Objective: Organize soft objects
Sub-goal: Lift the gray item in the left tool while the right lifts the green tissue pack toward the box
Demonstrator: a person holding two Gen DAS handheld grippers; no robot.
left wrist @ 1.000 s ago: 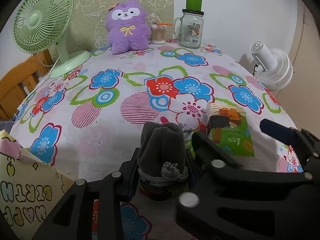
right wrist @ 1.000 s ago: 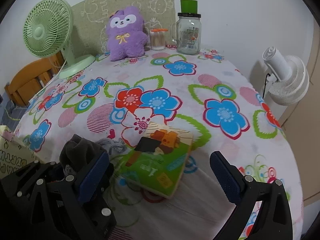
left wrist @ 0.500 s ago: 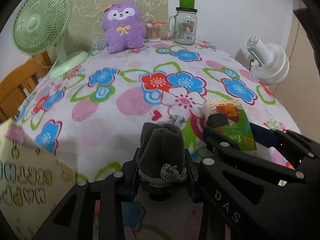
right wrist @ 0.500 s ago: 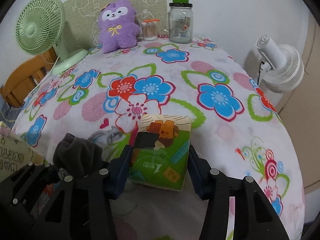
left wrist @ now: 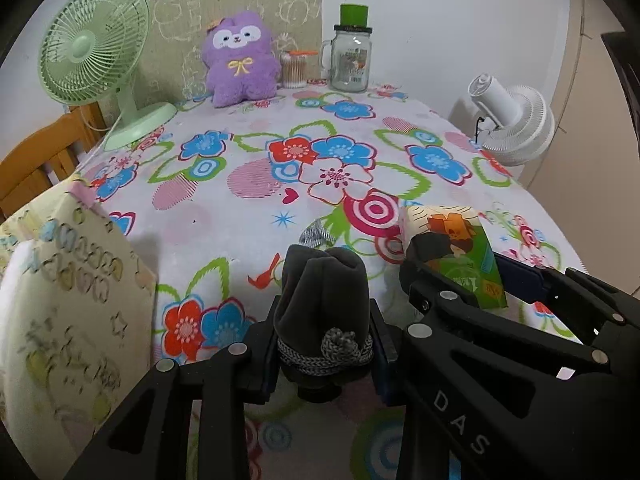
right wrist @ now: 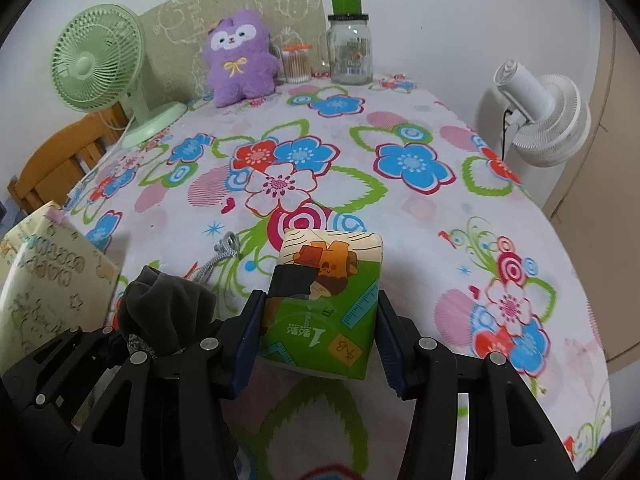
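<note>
A dark grey soft pouch (left wrist: 322,296) with a grey knitted cord around it stands upright between my left gripper's (left wrist: 324,332) blue pads, which are shut on it. Its loose cord end (right wrist: 224,252) trails onto the flowered tablecloth (left wrist: 240,200). To its right, my right gripper (right wrist: 318,320) is shut on a green soft tissue pack (right wrist: 324,280) with a cartoon print, pads pressing both long sides. Both grippers sit side by side over the table's near edge. The right wrist view shows the pouch (right wrist: 168,308) at lower left.
A pale yellow paper gift bag (left wrist: 68,300) stands close on the left. At the back are a purple plush (left wrist: 240,60), a green fan (left wrist: 92,48), a cotton swab tub (left wrist: 294,70) and a glass jar (left wrist: 350,60). A white fan (left wrist: 516,124) stands off the right edge, a wooden chair (left wrist: 40,152) at the left.
My right gripper went from wide open around the tissue pack to shut on it. Both grippers drew back toward the table's near edge with their loads, and the gift bag came closer.
</note>
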